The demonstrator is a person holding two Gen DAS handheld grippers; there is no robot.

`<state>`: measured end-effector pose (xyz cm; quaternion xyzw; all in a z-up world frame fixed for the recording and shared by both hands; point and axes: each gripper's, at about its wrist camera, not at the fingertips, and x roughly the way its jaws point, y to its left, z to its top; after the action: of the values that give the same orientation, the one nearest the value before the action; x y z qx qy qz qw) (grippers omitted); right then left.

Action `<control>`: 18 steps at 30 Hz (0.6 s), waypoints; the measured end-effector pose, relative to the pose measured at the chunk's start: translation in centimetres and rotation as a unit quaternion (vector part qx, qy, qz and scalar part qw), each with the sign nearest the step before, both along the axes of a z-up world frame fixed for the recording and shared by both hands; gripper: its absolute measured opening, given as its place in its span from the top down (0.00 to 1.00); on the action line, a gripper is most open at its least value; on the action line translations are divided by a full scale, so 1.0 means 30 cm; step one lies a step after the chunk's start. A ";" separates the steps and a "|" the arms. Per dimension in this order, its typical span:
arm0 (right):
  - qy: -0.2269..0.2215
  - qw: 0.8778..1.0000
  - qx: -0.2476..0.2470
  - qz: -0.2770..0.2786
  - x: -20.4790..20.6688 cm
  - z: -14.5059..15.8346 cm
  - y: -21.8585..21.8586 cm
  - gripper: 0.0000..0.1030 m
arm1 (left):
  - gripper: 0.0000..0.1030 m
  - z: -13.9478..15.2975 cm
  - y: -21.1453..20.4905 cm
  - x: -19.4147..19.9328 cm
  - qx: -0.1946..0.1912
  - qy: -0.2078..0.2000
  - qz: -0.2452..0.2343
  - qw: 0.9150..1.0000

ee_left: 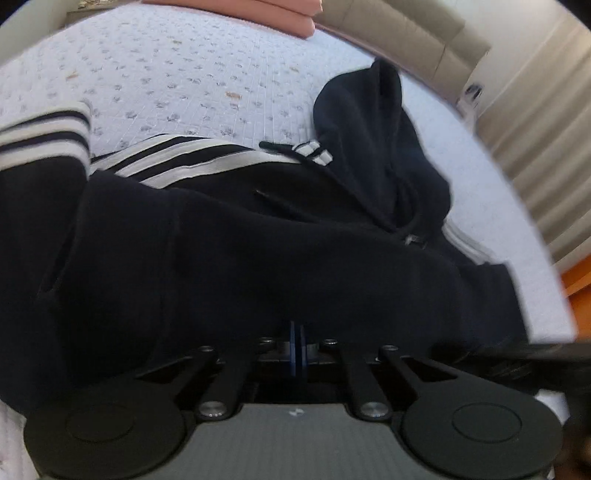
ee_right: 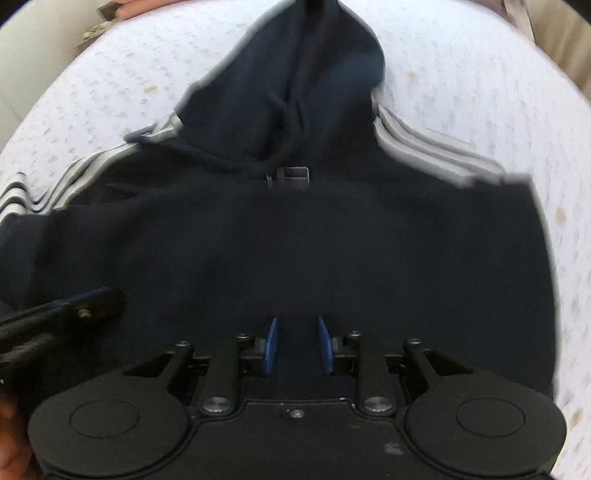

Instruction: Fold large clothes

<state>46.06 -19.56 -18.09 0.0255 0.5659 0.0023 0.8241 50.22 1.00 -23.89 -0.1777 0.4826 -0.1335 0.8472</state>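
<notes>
The left gripper is showing its two blue fingers pressed together, with only a thin seam between them, right at the near hem of the dark navy hoodie; I cannot tell whether any cloth is pinched in that seam, because the dark fabric is hiding the tips. The right gripper is holding its blue fingers apart, and hoodie fabric is filling the gap between them without being pinched. At the left edge of the right wrist view, the left gripper is lying against the lower part of the garment.

The hoodie is lying spread out on the bed, front up, bottom hem toward the grippers. Its hood is pointing away from them, and a small rectangular zipper pull is sitting at the neck. A dark drawstring is trailing across the chest. One sleeve, with white stripes running along it, is folded in over the body, and more stripes are showing at both shoulders.

The bed is wearing a pale quilted cover with a small printed pattern. A folded pink cloth is resting at its far edge, and a beige curtain is hanging to the right.
</notes>
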 end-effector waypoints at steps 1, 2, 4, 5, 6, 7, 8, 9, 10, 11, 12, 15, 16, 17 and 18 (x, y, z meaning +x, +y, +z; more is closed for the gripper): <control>0.003 1.000 0.000 -0.001 0.006 0.001 0.001 0.68 | 0.93 0.014 0.032 -0.010 -0.015 0.002 0.007 1.000; 0.007 1.000 0.004 -0.004 0.011 0.001 -0.001 0.67 | 0.91 0.035 0.060 -0.023 -0.017 -0.007 0.017 1.000; 0.014 1.000 0.008 -0.006 0.023 -0.005 -0.003 0.63 | 0.90 0.109 0.142 -0.071 -0.006 -0.030 0.041 0.999; 0.018 1.000 0.004 -0.002 0.028 -0.005 0.005 0.62 | 0.89 0.136 0.195 -0.093 -0.001 -0.039 0.059 0.998; 0.020 1.000 -0.004 0.003 0.031 -0.002 0.017 0.61 | 0.89 0.163 0.273 -0.117 0.001 -0.044 0.086 0.995; 0.022 1.000 -0.012 0.007 0.027 0.003 0.030 0.60 | 0.88 0.192 0.347 -0.146 0.004 -0.047 0.118 0.992; 0.023 0.999 -0.020 0.010 0.031 0.004 0.040 0.60 | 0.85 0.210 0.427 -0.168 0.013 -0.049 0.154 0.987; 0.024 0.999 -0.026 0.011 0.034 0.004 0.050 0.59 | 0.82 0.223 0.511 -0.186 0.028 -0.050 0.191 0.980; 0.026 0.999 -0.031 0.011 0.035 0.005 0.058 0.59 | 0.79 0.234 0.608 -0.204 0.053 -0.051 0.236 0.969; 0.027 0.999 -0.033 0.010 0.040 0.004 0.064 0.59 | 0.75 0.238 0.686 -0.217 0.076 -0.050 0.272 0.958; 0.028 0.999 -0.035 0.008 0.042 0.002 0.073 0.58 | 0.72 0.236 0.761 -0.226 0.092 -0.044 0.306 0.947; 0.030 0.999 -0.035 0.006 0.047 0.001 0.078 0.58 | 0.54 0.209 0.969 -0.229 0.114 -0.031 0.382 0.917; 0.030 0.999 -0.036 0.006 0.045 0.004 0.078 0.57 | 0.52 0.197 1.010 -0.226 0.129 -0.031 0.400 0.907; 0.030 0.999 -0.038 0.006 0.045 0.003 0.082 0.57 | 0.52 0.185 1.042 -0.216 0.147 -0.032 0.411 0.899; 0.028 0.999 -0.041 0.007 0.044 0.003 0.085 0.55 | 0.52 0.174 1.068 -0.204 0.160 -0.030 0.419 0.894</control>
<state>47.38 -17.02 -18.01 -0.0124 0.5888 -0.0158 0.8081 44.10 33.06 -18.66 -0.2213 0.3530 0.3071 0.8556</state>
